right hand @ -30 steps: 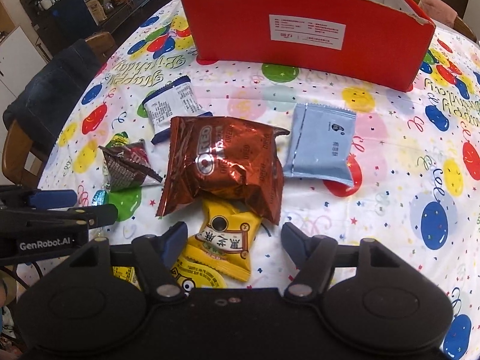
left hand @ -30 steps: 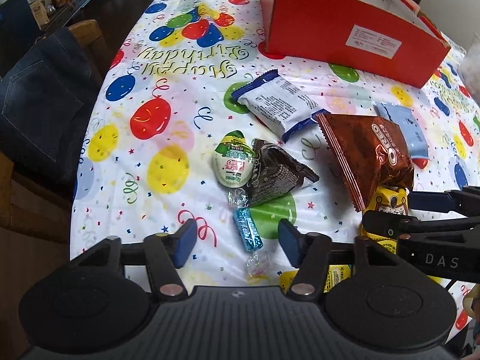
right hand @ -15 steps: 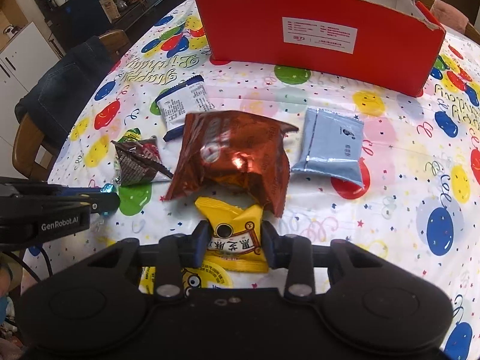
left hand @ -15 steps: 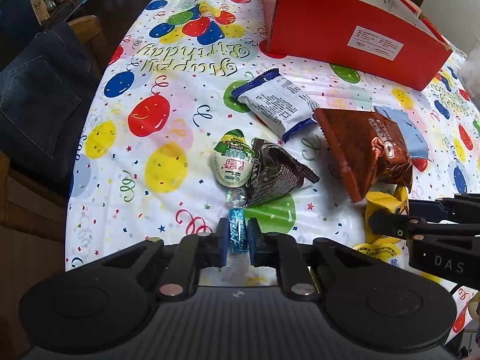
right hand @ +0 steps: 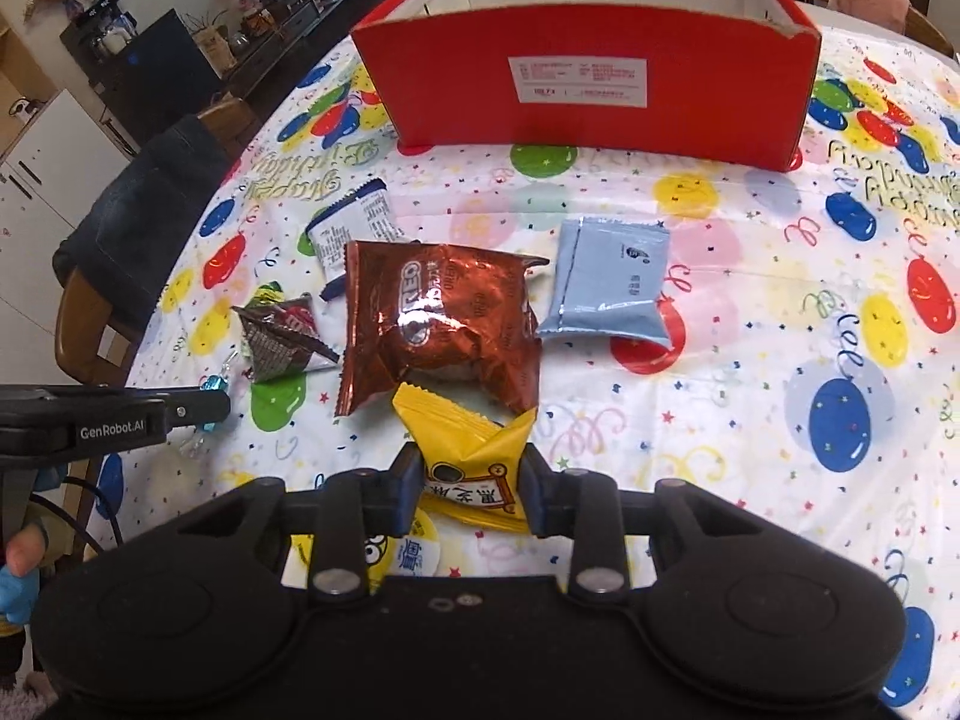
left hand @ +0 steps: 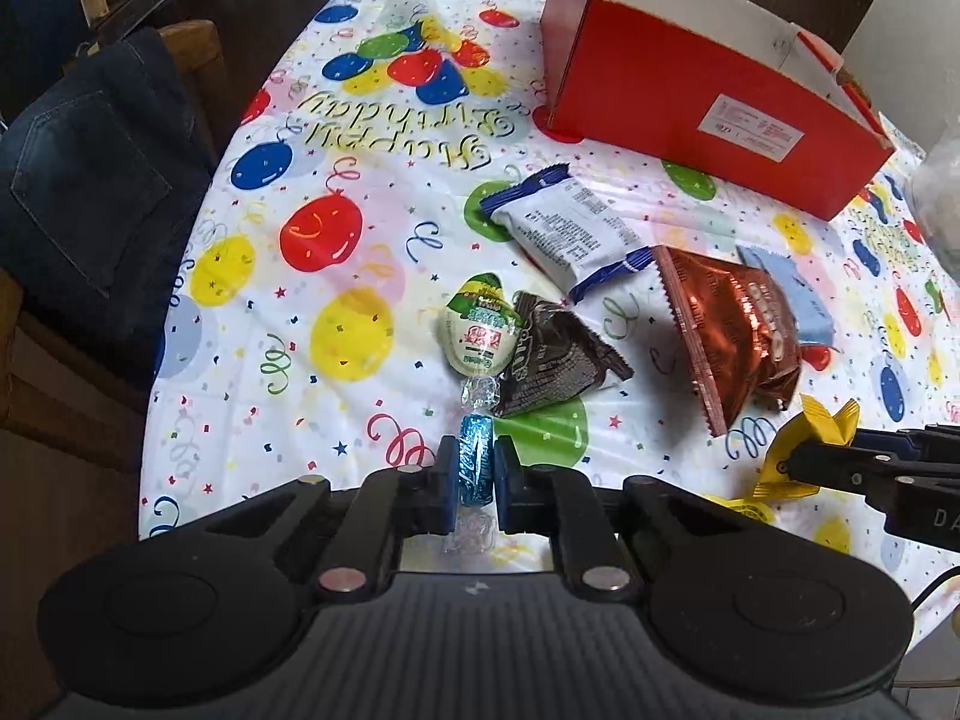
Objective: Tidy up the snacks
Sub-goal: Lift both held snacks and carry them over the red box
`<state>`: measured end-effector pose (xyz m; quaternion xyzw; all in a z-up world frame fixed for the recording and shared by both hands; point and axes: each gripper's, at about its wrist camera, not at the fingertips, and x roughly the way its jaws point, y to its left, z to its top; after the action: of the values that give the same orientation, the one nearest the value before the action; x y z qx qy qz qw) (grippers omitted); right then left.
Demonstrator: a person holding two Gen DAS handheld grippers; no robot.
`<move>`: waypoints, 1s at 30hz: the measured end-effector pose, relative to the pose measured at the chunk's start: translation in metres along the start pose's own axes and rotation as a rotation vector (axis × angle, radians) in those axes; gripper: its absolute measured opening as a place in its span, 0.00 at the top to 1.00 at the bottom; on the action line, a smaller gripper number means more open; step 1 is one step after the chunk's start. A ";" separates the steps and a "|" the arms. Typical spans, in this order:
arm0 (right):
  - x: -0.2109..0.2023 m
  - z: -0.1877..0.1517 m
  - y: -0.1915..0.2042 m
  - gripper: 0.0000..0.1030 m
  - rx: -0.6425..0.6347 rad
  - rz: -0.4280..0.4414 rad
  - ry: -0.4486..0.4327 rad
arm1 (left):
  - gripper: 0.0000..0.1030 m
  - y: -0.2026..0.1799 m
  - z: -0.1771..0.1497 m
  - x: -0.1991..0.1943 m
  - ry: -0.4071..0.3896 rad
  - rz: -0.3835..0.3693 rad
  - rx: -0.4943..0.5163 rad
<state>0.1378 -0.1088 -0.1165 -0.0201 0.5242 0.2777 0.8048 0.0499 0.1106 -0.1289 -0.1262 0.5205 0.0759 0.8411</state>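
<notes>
Both tongs had just snapped shut, the left gripper (left hand: 474,471) on the blue candy (left hand: 475,456) and the right gripper (right hand: 469,489) on the yellow packet (right hand: 465,450), low over the table (right hand: 750,396), ready for the red box (right hand: 588,78).

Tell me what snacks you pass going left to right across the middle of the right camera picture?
Dark triangle packet → brown Oreo bag → pale blue packet.
</notes>
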 end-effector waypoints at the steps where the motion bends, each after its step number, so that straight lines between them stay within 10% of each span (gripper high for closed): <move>1: -0.004 0.000 0.000 0.69 -0.002 0.003 -0.009 | 0.89 -0.001 0.000 -0.003 -0.007 -0.003 0.004; 23: -0.075 0.052 -0.008 0.69 -0.042 -0.026 -0.231 | 0.89 -0.033 0.054 -0.071 -0.217 -0.049 0.090; 30: -0.074 0.056 -0.021 0.69 0.004 0.010 -0.217 | 0.88 -0.019 0.061 -0.051 -0.094 -0.079 0.062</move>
<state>0.1725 -0.1400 -0.0337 0.0143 0.4348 0.2810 0.8554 0.0846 0.1109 -0.0548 -0.1167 0.4771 0.0324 0.8705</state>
